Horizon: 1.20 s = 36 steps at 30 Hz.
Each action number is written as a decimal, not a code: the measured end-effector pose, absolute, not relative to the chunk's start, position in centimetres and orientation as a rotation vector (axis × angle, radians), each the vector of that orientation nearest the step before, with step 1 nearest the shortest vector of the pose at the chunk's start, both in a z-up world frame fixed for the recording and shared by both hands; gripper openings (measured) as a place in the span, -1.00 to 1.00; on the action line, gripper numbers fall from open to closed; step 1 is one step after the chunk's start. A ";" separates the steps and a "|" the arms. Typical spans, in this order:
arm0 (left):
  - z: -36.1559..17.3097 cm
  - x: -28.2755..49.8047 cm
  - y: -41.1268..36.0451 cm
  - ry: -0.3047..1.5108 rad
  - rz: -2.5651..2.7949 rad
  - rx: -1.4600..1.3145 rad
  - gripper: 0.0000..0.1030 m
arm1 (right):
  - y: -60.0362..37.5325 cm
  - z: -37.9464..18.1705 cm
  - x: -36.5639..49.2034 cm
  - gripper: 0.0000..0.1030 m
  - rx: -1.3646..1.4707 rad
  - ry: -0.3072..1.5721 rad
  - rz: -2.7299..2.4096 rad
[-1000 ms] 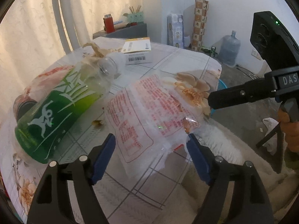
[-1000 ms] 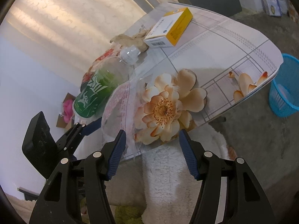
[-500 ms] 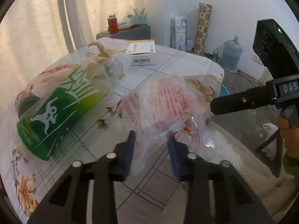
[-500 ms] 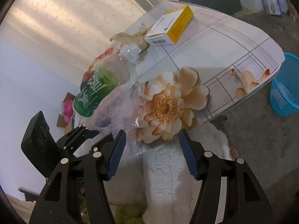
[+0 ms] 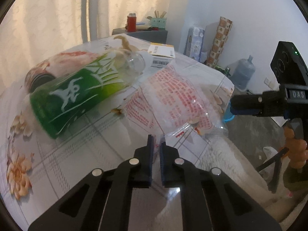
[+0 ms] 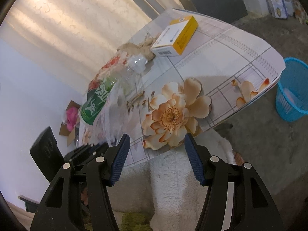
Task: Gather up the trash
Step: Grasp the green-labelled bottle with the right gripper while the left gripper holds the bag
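The left gripper point(image 5: 156, 141) is clamped on the near edge of the clear red-printed plastic bag point(image 5: 171, 100), lifted above the worktop point(image 5: 80, 154) beside the green bottle point(image 5: 77, 94); the right gripper point(image 6: 156, 152) hangs open, empty, at the worktop's edge.

- The left gripper point(image 5: 156, 144) has gone from wide open to pinched on the plastic bag's point(image 5: 173, 98) near edge;
- the bag, flat before, now stands bunched up off the table point(image 5: 63, 165)
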<state>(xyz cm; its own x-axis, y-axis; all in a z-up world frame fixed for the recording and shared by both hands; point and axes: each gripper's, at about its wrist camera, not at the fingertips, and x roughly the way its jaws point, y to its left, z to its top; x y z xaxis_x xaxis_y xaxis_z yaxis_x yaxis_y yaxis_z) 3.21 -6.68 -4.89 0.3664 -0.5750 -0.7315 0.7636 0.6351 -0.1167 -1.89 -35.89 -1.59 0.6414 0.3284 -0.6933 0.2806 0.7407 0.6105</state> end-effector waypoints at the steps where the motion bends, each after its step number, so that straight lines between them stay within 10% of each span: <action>1: -4.9 3.0 -6.3 0.824 -0.867 0.259 -0.89 | -36.0 -1.5 -1.9 0.11 0.767 0.894 0.033; 36: -5.6 0.2 5.1 0.813 -0.811 0.112 -0.89 | -31.1 -5.2 15.5 0.51 1.371 1.055 0.059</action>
